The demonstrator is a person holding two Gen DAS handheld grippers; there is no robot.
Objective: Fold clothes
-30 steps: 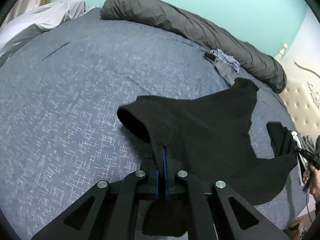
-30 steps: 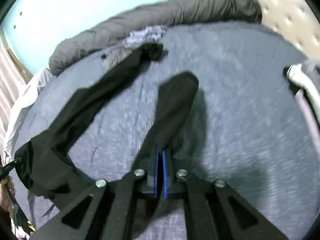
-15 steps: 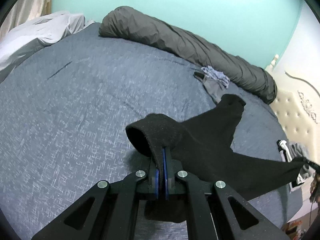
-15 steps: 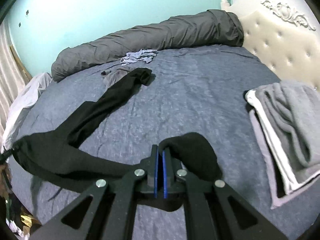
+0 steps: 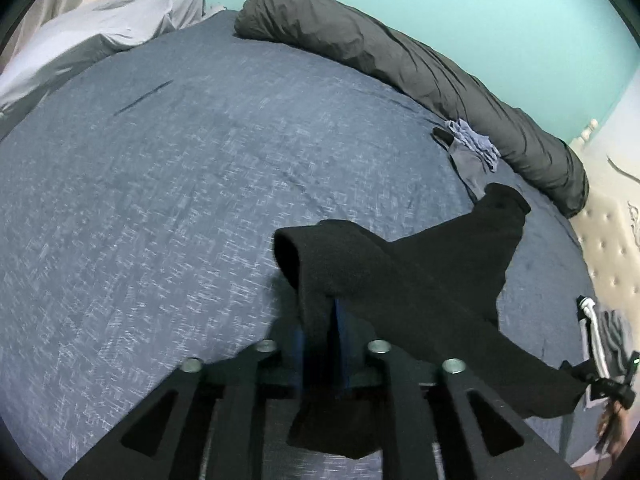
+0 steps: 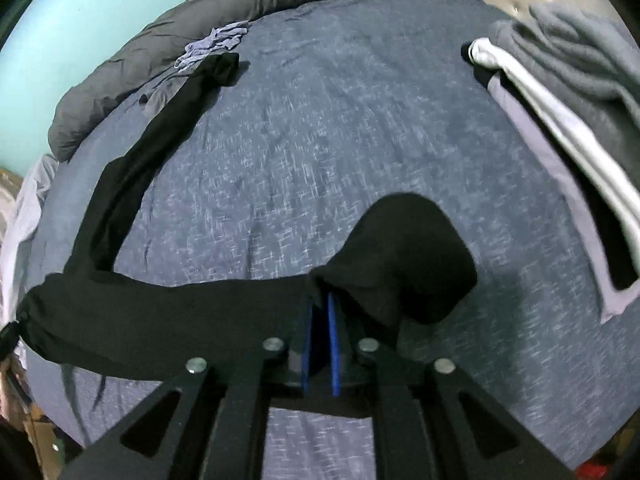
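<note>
Bed (image 5: 160, 200); garment (image 5: 420, 280) hiding fingers (image 5: 340, 320)

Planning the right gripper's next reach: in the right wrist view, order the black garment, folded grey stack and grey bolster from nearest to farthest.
1. Black garment: between the opening jaws of the right gripper.
2. Folded grey stack: right side.
3. Grey bolster: far edge, upper left.

garment (image 5: 420, 280) on bed (image 5: 160, 200), duvet (image 5: 400, 60) behind
</note>
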